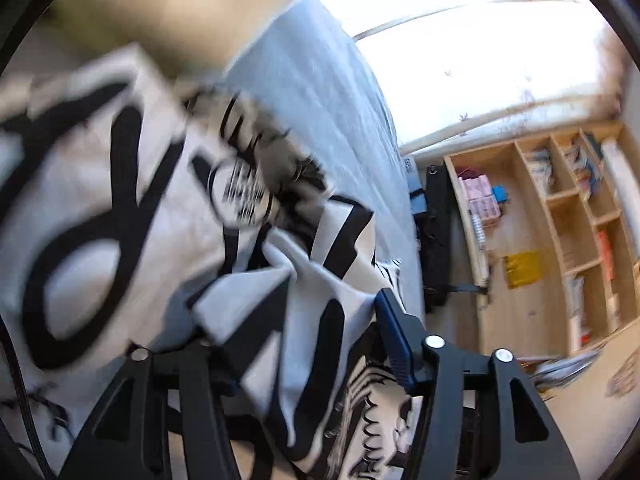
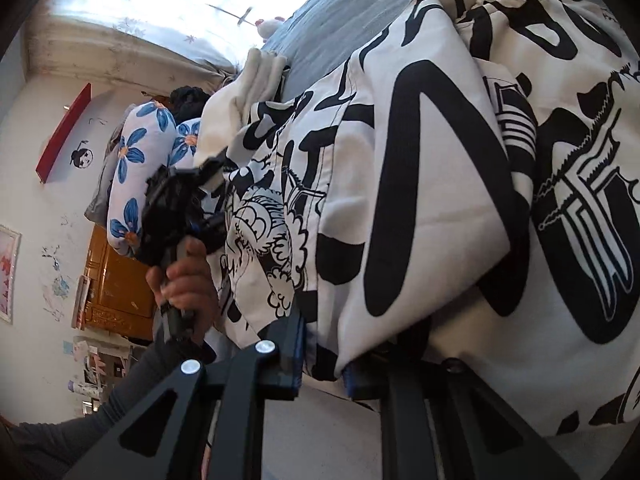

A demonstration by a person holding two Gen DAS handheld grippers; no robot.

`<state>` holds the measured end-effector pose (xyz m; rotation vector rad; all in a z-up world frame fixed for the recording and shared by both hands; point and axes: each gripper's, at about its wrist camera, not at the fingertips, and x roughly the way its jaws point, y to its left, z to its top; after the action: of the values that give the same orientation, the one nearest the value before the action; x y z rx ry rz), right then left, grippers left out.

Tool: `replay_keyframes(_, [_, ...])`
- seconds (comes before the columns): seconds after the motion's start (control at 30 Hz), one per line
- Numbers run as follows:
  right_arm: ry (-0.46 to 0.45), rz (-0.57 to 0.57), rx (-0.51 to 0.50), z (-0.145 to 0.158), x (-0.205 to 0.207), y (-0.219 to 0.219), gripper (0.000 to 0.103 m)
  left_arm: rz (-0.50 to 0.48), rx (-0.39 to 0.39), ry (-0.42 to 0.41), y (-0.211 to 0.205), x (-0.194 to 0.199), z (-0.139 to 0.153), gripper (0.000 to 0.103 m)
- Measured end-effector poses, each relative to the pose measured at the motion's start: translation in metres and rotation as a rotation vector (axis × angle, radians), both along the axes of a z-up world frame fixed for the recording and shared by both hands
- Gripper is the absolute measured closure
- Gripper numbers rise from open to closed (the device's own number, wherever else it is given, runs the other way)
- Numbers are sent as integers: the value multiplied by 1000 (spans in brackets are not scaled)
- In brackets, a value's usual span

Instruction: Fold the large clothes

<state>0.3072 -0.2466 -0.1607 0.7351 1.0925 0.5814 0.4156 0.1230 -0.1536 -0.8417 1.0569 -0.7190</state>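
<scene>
A large white garment with bold black print (image 1: 100,200) lies bunched on the blue-grey bed sheet (image 1: 320,100). A twisted fold of it runs between the fingers of my left gripper (image 1: 296,320). The blue pad (image 1: 396,340) on the right stands bare and off the cloth, so that gripper is open. The left finger is hidden under fabric. In the right wrist view the garment (image 2: 420,180) fills the frame in folded layers. My right gripper (image 2: 324,364) is shut on its near edge. The left gripper (image 2: 214,196), held by a hand (image 2: 184,280), sits at the garment's left side.
A wooden bookshelf (image 1: 560,220) and a black bag (image 1: 436,240) stand past the bed's edge. A beige pillow (image 1: 180,12) lies at the head. A blue-flowered cushion (image 2: 136,168) and a brown cabinet (image 2: 116,280) are behind the left gripper. The sheet (image 2: 340,12) is bare beyond the garment.
</scene>
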Motion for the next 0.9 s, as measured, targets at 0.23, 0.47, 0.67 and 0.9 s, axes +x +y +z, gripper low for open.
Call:
replay_keyframes(0.23, [1, 9, -32, -3, -1, 10, 88, -16, 379, -118, -14, -8, 16, 82])
replay_keyframes(0.47, [-27, -19, -132, 25, -14, -7, 43, -25, 450, -30, 0, -22, 15, 75])
replay_keyframes(0.67, [-3, -170, -134, 32, -11, -66, 40, 6, 427, -25, 18, -42, 41, 69])
replay_keyframes(0.9, [50, -220, -45, 14, 36, -85, 40, -58, 399, -106, -26, -51, 82, 64])
